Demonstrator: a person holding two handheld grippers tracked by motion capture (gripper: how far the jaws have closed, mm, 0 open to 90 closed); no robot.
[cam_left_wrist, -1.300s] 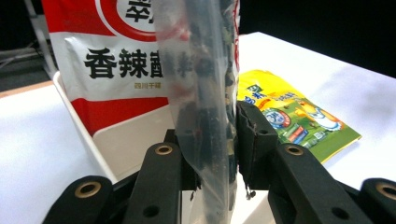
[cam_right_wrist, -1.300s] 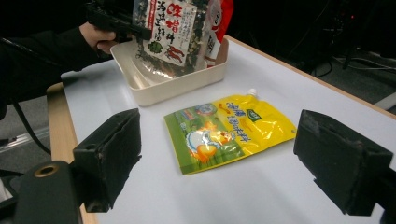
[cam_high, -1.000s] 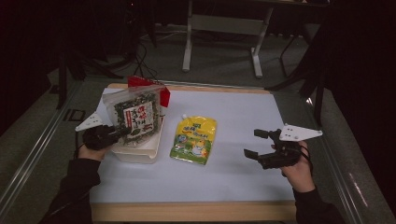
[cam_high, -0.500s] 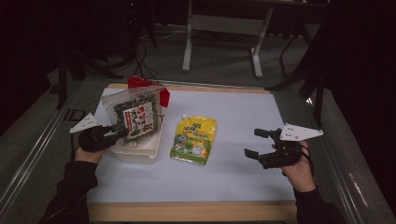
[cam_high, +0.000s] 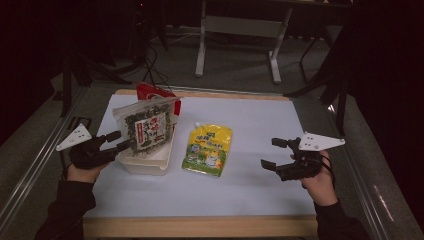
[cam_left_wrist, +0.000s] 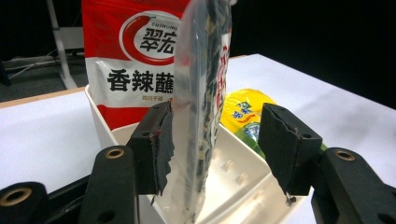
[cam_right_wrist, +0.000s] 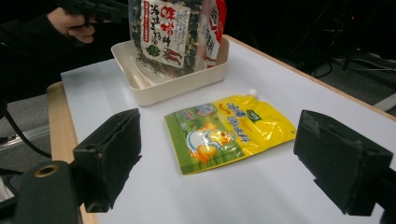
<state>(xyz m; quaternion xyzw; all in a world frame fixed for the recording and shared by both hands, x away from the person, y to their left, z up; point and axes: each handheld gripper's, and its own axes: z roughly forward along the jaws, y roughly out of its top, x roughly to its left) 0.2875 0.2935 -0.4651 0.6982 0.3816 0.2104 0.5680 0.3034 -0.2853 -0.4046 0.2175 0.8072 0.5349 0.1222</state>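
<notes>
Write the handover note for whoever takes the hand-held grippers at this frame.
Left hand-held gripper: jaws just been opening, clear seaweed bag between them, one pad touching, no clamp.
Right hand-held gripper: open, empty, facing the yellow pouch.
Done: seaweed bag and red packet stand in the white tub.
Left: probably the yellow pouch, lying flat on the table beside the tub.

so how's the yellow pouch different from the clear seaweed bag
The yellow pouch lies flat on the white table; the clear seaweed bag stands upright in the white tray. The pouch is opaque with a spout cap; the bag is see-through, showing dark contents. The pouch lies untouched; the bag stands between the open left tongs. Both are soft printed packets.
</notes>
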